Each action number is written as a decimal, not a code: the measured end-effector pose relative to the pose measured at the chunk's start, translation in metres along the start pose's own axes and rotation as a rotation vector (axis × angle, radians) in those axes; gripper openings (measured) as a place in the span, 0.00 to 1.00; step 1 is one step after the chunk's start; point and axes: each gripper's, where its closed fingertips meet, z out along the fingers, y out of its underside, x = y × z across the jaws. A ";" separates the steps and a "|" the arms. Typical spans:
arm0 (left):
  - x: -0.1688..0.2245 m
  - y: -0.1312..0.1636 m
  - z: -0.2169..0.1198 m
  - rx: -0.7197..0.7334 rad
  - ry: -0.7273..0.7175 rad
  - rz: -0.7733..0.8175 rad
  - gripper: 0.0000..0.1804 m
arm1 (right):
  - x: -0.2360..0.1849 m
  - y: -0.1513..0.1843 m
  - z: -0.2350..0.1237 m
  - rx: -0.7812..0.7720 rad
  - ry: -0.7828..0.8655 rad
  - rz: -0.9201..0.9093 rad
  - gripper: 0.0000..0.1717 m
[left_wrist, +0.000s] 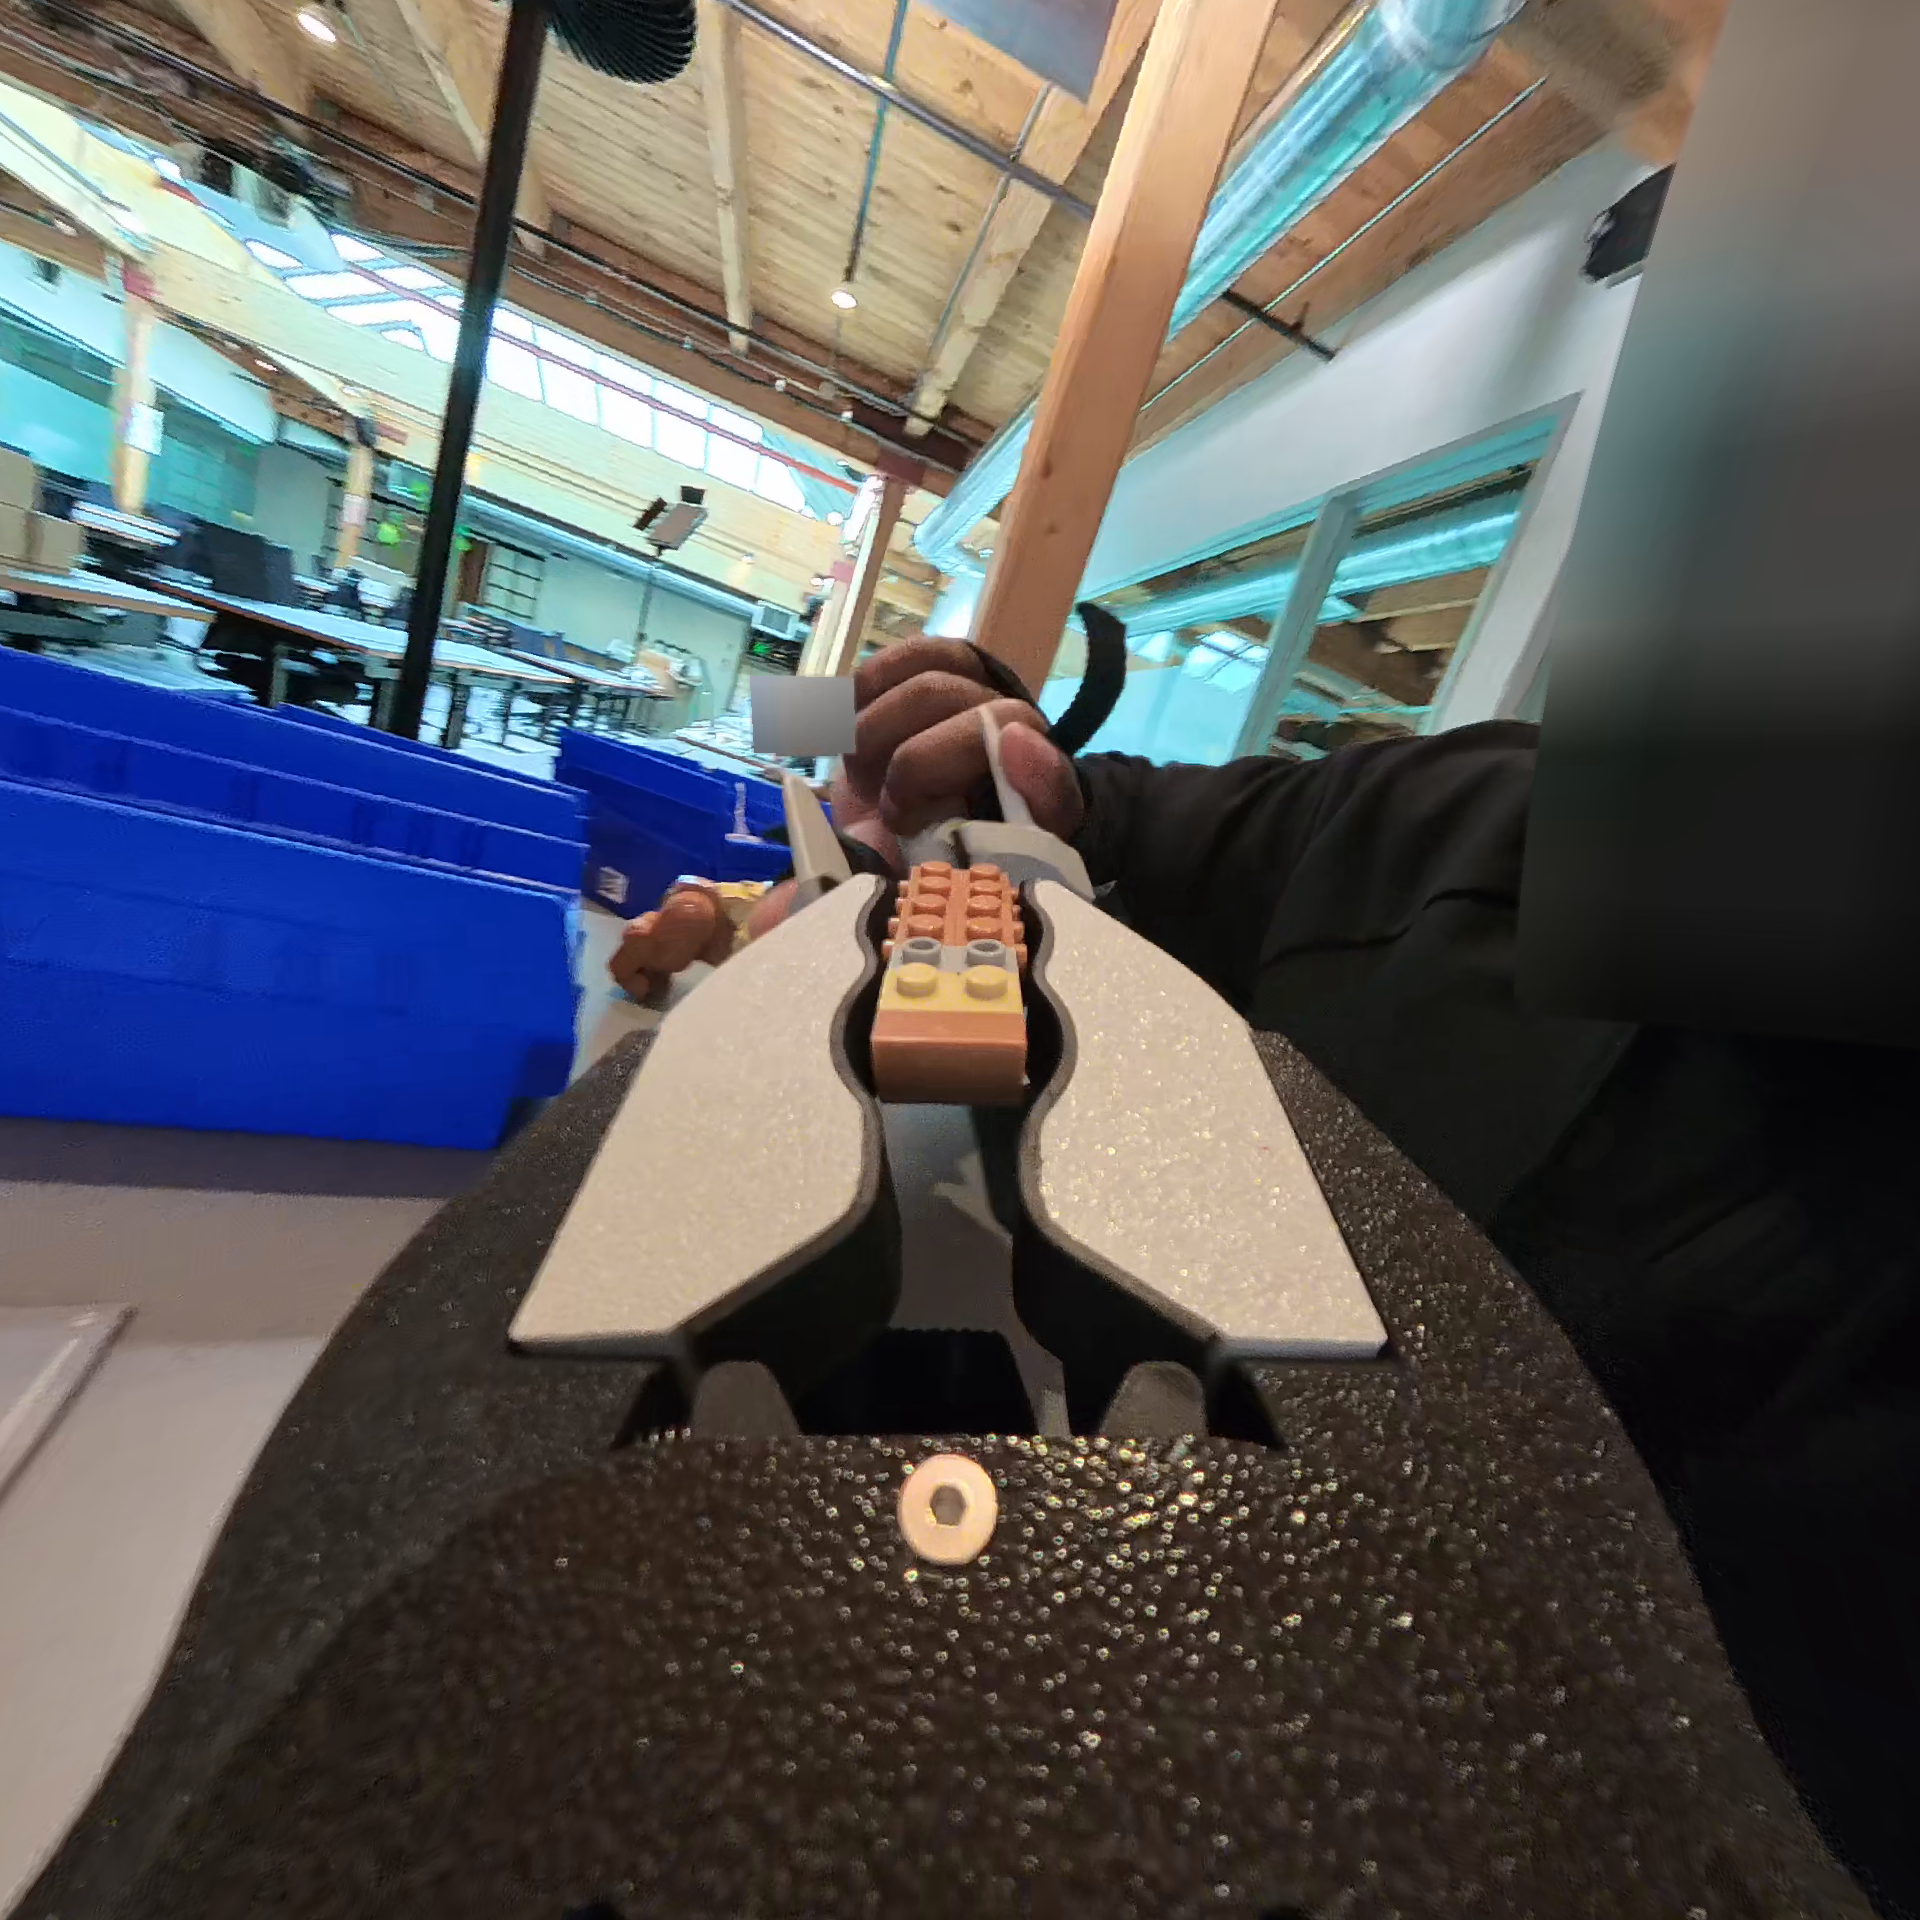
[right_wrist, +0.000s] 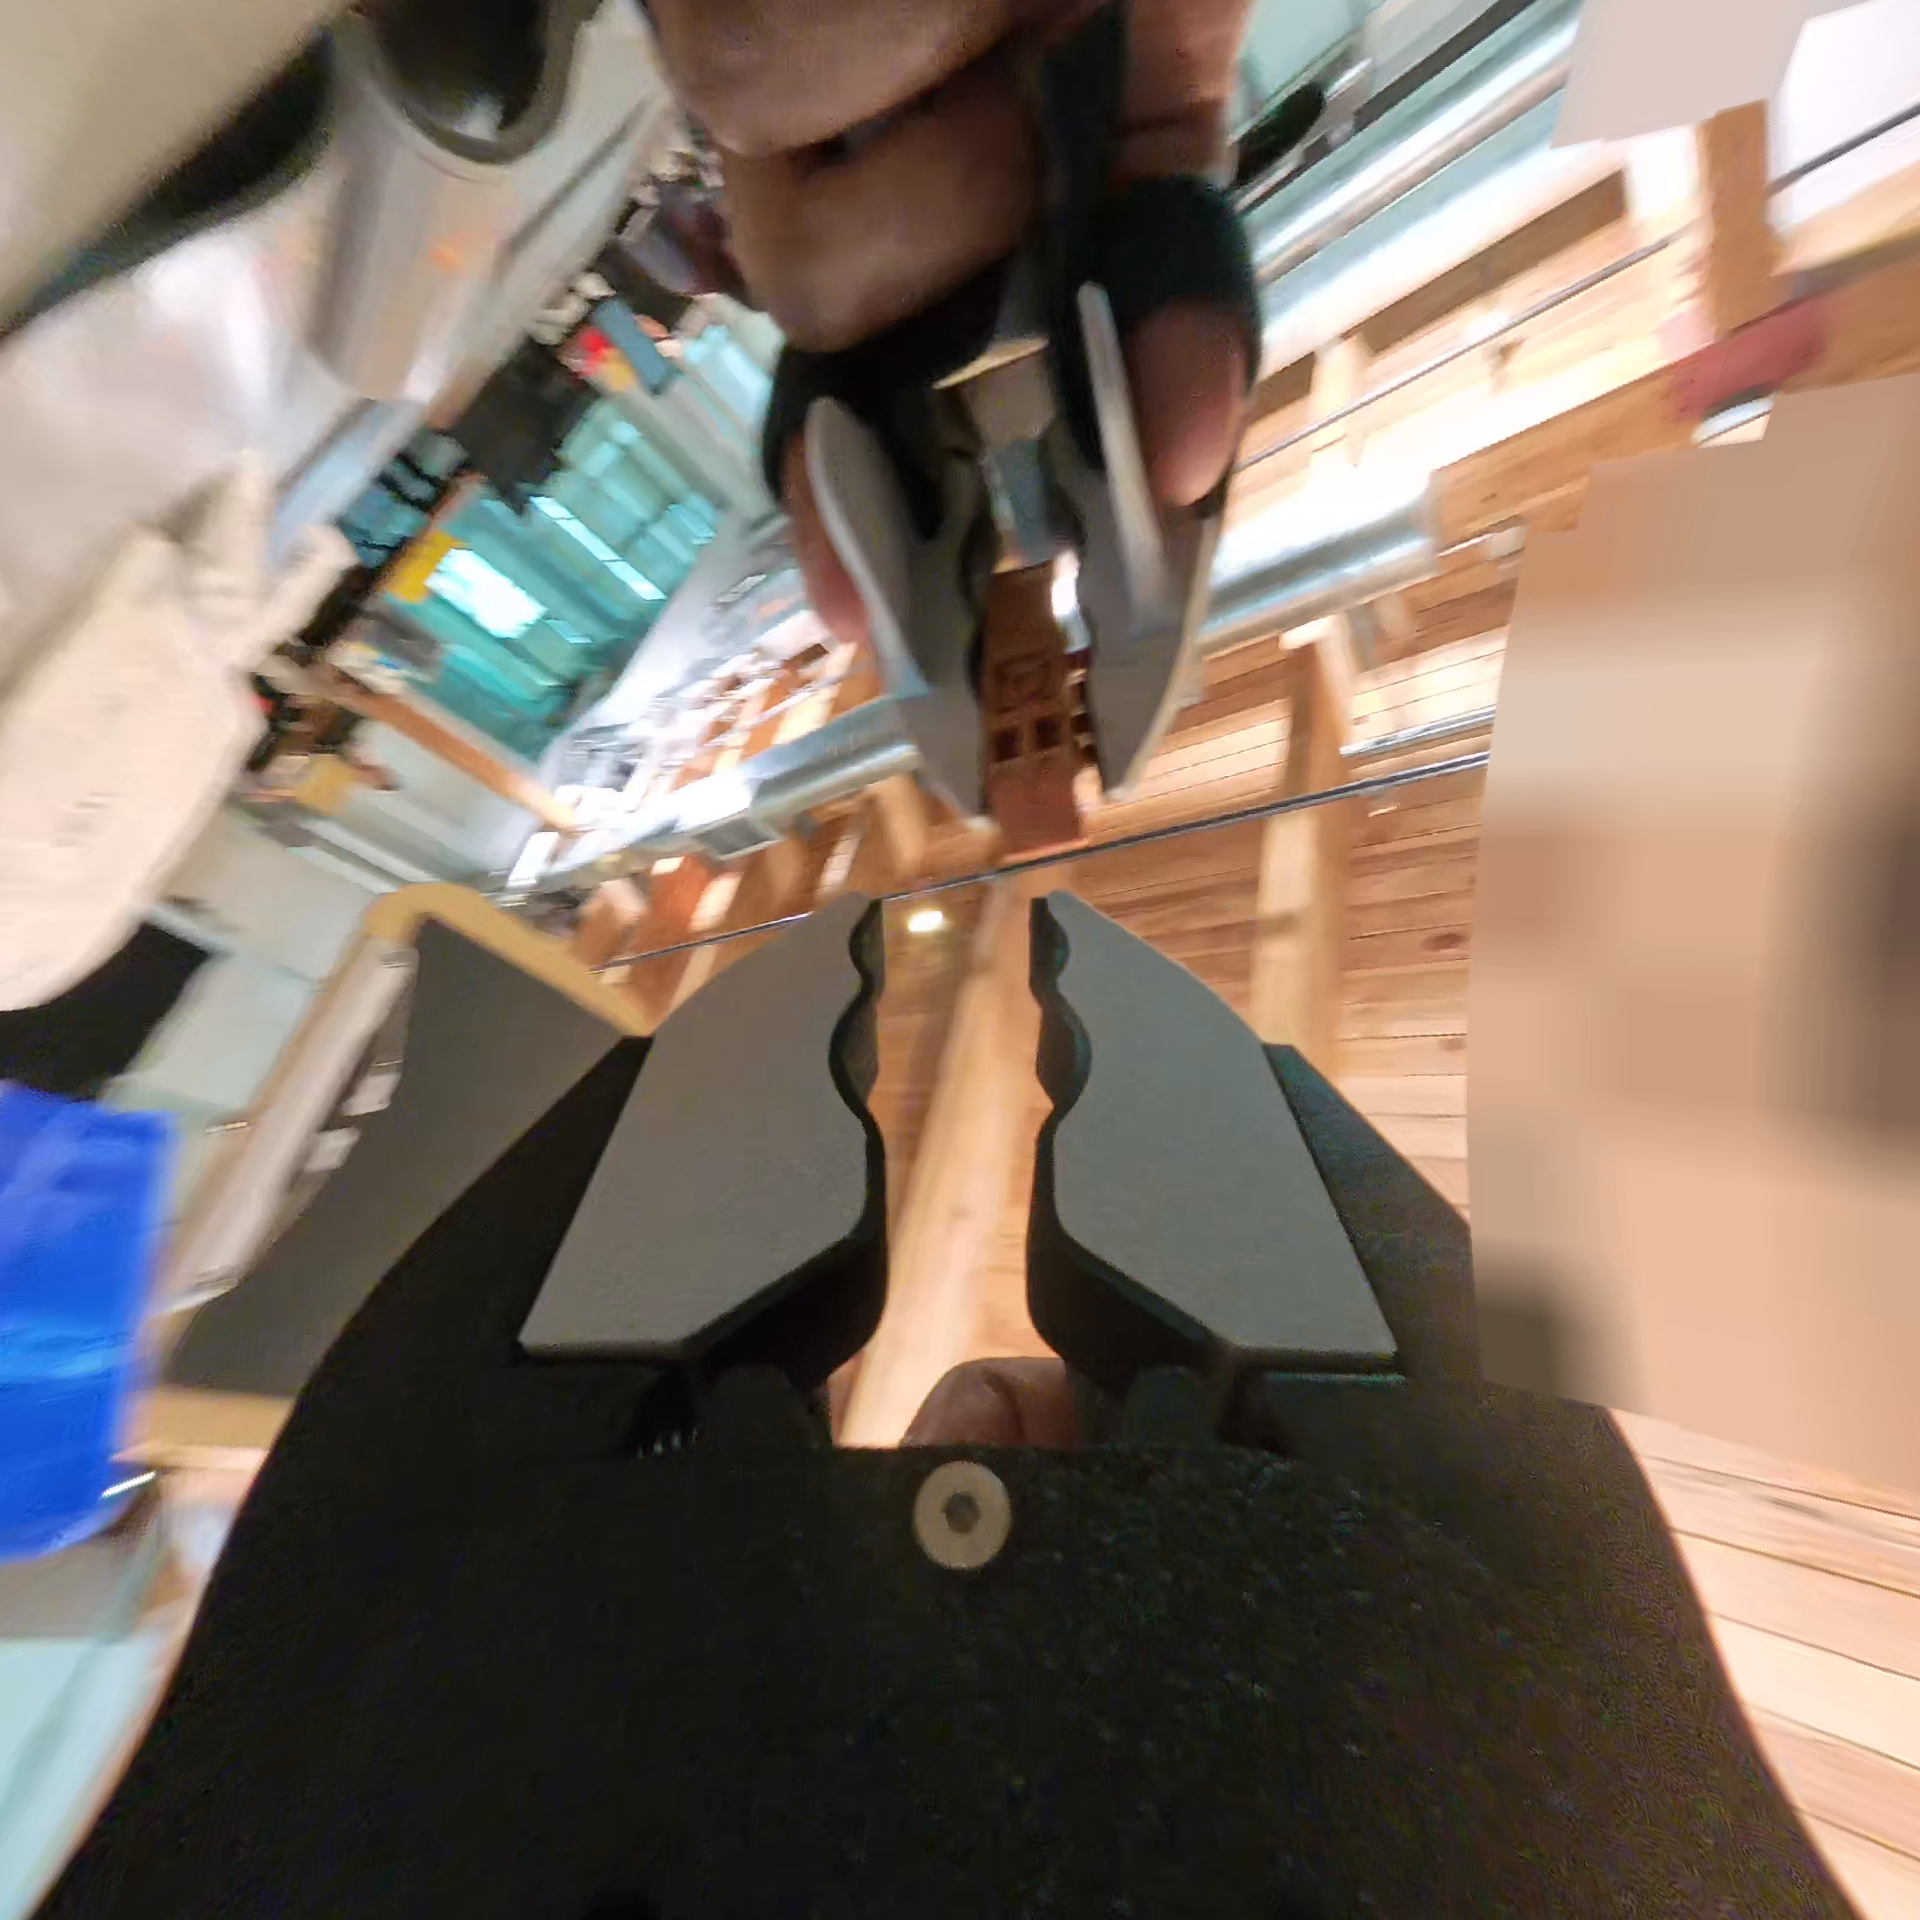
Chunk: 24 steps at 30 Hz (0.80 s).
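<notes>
The left hand-held gripper (left_wrist: 951, 997) is pinching a stack of toy bricks (left_wrist: 951, 977) between its two grey fingers (left_wrist: 748, 1070); both inner edges are pressing on the sides of the stack. The stack is mostly orange-brown, with a tan piece and a small grey piece on top near the camera and rows of orange studs running away toward the fingertips. It is lying lengthwise along the gap, raised off the desk (left_wrist: 208, 1299).

The right hand-held gripper (right_wrist: 956, 925) is standing spread, with open air between its fingers (right_wrist: 727, 1143), and it is pointing up at a wooden ceiling (right_wrist: 1455, 1039). Just beyond its tips, apart from them, the left hand-held gripper is showing from the front, holding the same brick stack (right_wrist: 1034, 717) with its hollow underside facing the camera.

A hand (left_wrist: 956, 748) in a dark sleeve is gripping the right one's handle. A brown toy figure (left_wrist: 675, 935) is lying on the desk beside blue bins (left_wrist: 260, 914) along its far edge.
</notes>
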 end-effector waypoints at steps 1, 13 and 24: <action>-0.004 0.000 -0.002 0.000 -0.027 0.022 0.11 | -0.013 -0.002 -0.005 -0.009 -0.082 0.055 0.15; -0.039 -0.004 -0.033 -0.045 -0.209 0.158 0.12 | -0.084 -0.084 -0.041 -0.130 -0.942 1.325 0.10; -0.042 0.002 -0.062 -0.138 -0.256 0.227 0.12 | -0.083 -0.148 0.013 0.077 -1.330 1.763 0.18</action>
